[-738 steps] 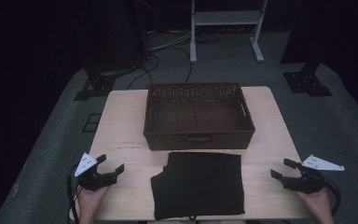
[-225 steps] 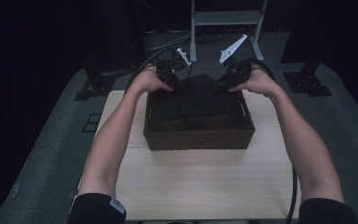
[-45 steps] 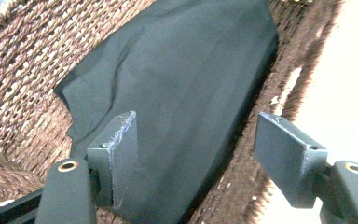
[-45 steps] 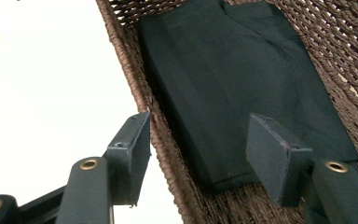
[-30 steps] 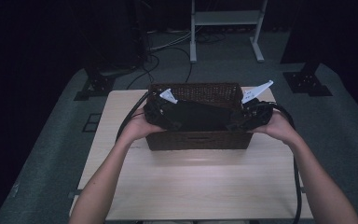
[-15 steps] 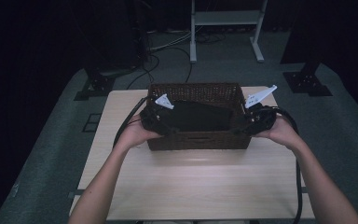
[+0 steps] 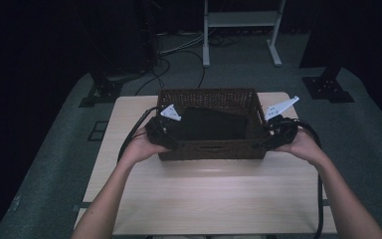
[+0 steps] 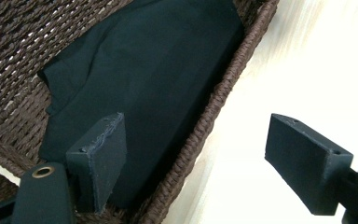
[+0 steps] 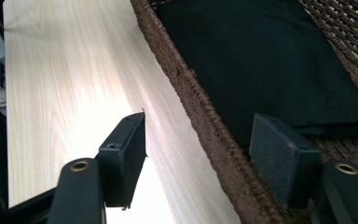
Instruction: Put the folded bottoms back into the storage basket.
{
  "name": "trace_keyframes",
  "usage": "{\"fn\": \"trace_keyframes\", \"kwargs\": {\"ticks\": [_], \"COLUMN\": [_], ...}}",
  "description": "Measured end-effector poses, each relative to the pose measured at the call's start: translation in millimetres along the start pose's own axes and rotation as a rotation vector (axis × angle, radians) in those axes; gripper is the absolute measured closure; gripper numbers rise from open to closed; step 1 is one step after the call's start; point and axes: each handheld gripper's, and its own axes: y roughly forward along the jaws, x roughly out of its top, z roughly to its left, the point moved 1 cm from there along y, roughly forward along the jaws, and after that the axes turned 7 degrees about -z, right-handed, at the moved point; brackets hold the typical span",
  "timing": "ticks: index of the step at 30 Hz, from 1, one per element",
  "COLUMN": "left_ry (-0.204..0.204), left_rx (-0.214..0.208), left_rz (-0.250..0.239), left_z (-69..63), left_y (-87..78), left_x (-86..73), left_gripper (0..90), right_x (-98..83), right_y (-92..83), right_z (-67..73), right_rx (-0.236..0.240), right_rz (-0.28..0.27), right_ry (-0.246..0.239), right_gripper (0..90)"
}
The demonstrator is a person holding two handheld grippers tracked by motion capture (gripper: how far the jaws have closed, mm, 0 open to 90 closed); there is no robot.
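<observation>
a dark brown woven wicker basket (image 7: pixel 211 149) is seen on the far half of a pale wooden table (image 7: pixel 214 199), and a folded black cloth (image 7: pixel 206 124) lies flat on the basket's floor. in the left gripper view the folded black cloth (image 8: pixel 144 79) reaches close to the basket's near wall (image 8: pixel 214 107).

the left gripper (image 7: pixel 165 137) is held at the basket's left end, at its near corner. its jaws have just been opening and are spread wide. in the left gripper view the basket's rim is straddled by them, one jaw over the cloth inside and the other over the bare table (image 8: pixel 270 70); nothing is pinched.

the right gripper (image 7: pixel 273 137) is held at the basket's right end. its jaws have also just been opening and stand apart. in the right gripper view the woven rim (image 9: pixel 191 93) passes between them, one jaw over the table top (image 9: pixel 74 70) and the other inside the basket just beside the cloth's edge (image 9: pixel 270 60); neither pad is seen pressing on the rim.
</observation>
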Motion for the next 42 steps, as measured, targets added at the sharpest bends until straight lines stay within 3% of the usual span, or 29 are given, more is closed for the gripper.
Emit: {"fn": "trace_keyframes", "kwargs": {"ticks": [9, 33, 42], "left_ry": [-0.026, -0.018, -0.038], "left_rx": [-0.016, -0.018, -0.013], "left_rz": [-0.007, 0.004, -0.013], "left_z": [-2.7, -14.3, -20.0], "left_y": [1.1, -4.3, -5.3], "left_x": [-8.6, -28.7, -44.2], "left_gripper": [18.6, 16.0, 15.9], "right_x": [-9.6, -37.8, -50.1], "right_y": [-2.3, -9.4, -7.1], "right_z": [3.4, 14.3, 19.1], "right_rx": [-0.006, -0.02, -0.02], "right_rz": [-0.001, -0.012, -0.005], "right_ry": [0.002, 0.025, 0.031], "right_gripper": [33.3, 32.9, 32.6]}}
